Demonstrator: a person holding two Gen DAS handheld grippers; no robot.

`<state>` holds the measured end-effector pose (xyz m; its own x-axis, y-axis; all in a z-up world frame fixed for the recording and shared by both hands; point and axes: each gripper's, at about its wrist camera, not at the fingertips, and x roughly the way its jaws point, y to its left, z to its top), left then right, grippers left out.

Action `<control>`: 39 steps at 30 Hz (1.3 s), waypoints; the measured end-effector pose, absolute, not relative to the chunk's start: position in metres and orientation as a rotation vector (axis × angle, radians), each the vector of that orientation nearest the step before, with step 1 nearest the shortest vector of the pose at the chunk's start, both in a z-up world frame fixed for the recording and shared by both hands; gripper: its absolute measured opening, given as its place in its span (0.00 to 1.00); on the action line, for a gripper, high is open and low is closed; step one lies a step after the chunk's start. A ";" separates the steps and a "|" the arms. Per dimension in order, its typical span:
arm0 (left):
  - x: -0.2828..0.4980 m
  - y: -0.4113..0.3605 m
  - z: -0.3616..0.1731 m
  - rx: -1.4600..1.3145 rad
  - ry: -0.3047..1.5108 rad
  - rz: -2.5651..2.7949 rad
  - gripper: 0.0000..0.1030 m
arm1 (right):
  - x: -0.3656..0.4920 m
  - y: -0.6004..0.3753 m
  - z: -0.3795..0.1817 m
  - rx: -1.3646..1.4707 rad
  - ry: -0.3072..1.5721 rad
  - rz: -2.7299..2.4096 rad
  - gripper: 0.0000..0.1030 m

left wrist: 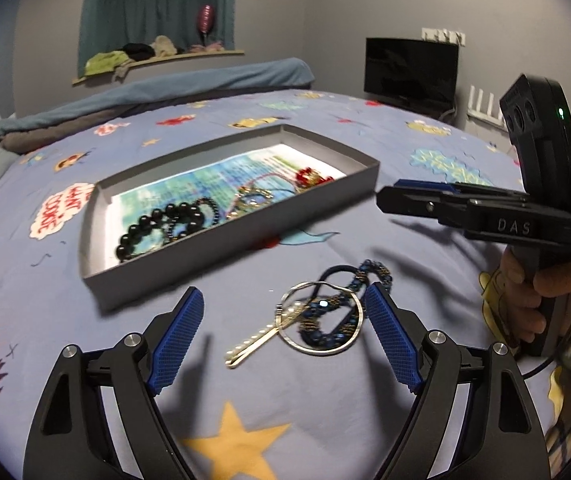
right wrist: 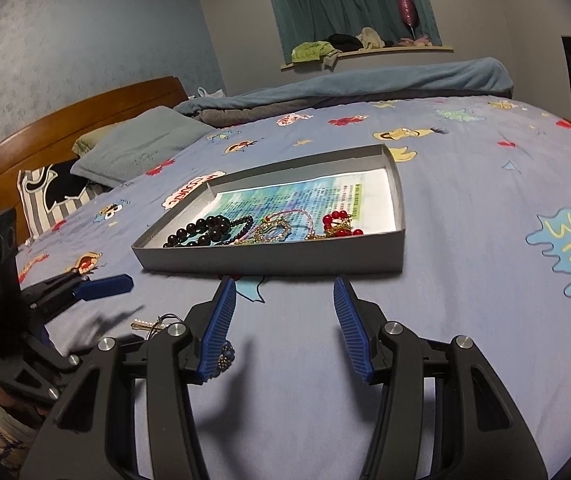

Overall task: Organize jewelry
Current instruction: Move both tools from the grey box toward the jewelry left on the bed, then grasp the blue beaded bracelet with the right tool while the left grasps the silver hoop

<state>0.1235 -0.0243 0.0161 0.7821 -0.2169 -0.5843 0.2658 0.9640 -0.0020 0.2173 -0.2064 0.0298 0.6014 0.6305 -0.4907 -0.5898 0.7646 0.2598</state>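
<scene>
Item one, at nine o'clock of the left wrist view: a shallow grey cardboard tray (left wrist: 221,236) lying on the cartoon-print bedsheet (left wrist: 365,152), lined with a printed blue-green sheet. Inside it we count a black bead bracelet (left wrist: 153,224) toward its left end, a thin gold-and-pink chain (left wrist: 253,196) mid-tray, and a red bead piece (left wrist: 309,176) toward the right end.

Item two, centre: our left gripper (left wrist: 281,328), blue-padded fingers (left wrist: 177,340) spread wide, holding nothing. Between the fingers, on the sheet, lie a silver key (left wrist: 253,340) on a large metal ring (left wrist: 321,320), and a blue beaded bracelet (left wrist: 341,308) looped through and over that ring, with a dark cord at its far end. The bracelet's twelve o'clock end lies just beside the right-hand pad; we cannot tell whether they touch.

Item three, at three o'clock: our right gripper (left wrist: 389,196), seen side-on, fist on the handle, tips pointing toward the tray's right end and hovering above the sheet. Its own camera shows its fingers (right wrist: 221,320) well apart and empty, the tray at twelve o'clock just beyond the tips.
</scene>
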 end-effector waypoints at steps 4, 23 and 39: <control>0.130 -0.031 0.010 0.106 0.652 -0.274 0.81 | 0.220 -0.208 0.027 0.091 0.613 0.710 0.50; 0.131 -0.031 0.006 0.078 0.668 -0.299 0.50 | 0.218 -0.202 0.027 0.067 0.652 0.743 0.51; 0.114 0.017 0.014 -0.059 0.629 -0.186 0.50 | 0.196 -0.186 0.025 -0.047 0.688 0.804 0.51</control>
<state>0.1141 0.0174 0.0138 0.7924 -0.1903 -0.5796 0.1545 0.9817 -0.1111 0.1962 -0.1864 0.0250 0.4906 0.6468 -0.5839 -0.6762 0.7052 0.2132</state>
